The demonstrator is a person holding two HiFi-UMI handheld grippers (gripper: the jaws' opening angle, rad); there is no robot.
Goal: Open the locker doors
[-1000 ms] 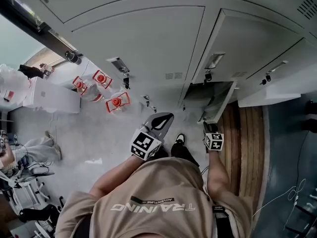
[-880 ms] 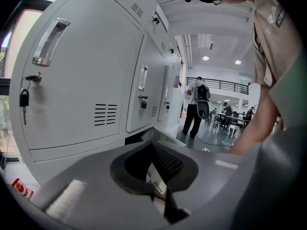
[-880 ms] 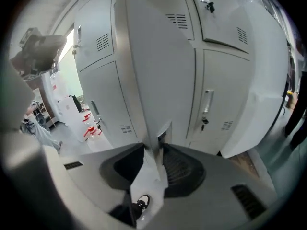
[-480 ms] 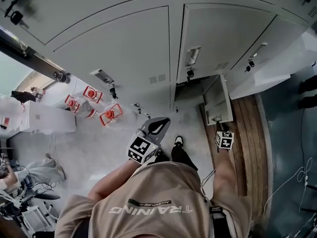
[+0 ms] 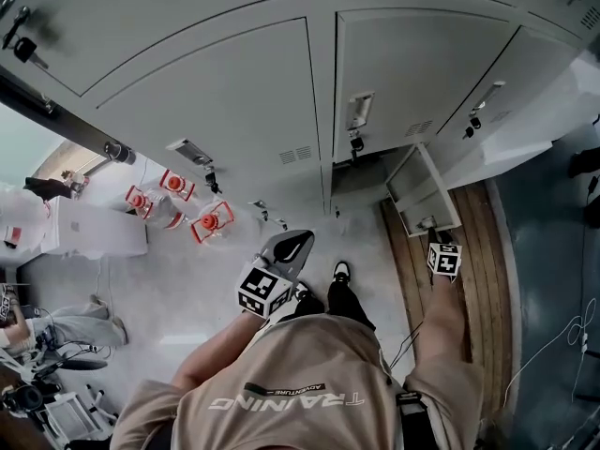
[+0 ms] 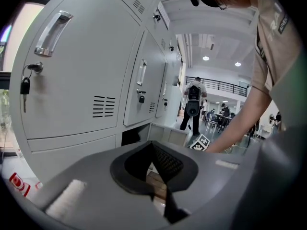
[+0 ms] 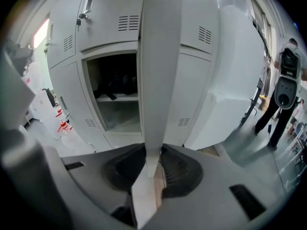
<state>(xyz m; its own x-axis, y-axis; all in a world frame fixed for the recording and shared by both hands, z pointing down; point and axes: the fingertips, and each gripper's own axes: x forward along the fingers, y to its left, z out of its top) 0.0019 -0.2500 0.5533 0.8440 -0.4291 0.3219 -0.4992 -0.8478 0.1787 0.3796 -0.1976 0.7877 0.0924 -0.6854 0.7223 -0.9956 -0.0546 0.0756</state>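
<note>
The left gripper [image 5: 298,242] hung closed and empty before the shut grey lockers [image 5: 216,92]. To its right, the lower locker door [image 5: 420,190], plain pale grey metal, stood swung out from its compartment [image 7: 115,95] with a shelf [image 7: 117,98] inside. The right gripper [image 5: 432,228], whose jaws had just been closing, pinched the door's free edge.

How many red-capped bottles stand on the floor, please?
3, clustered at the head view's left: one bottle leftmost, one just right of it, one lower right. Others may be hidden.
</note>
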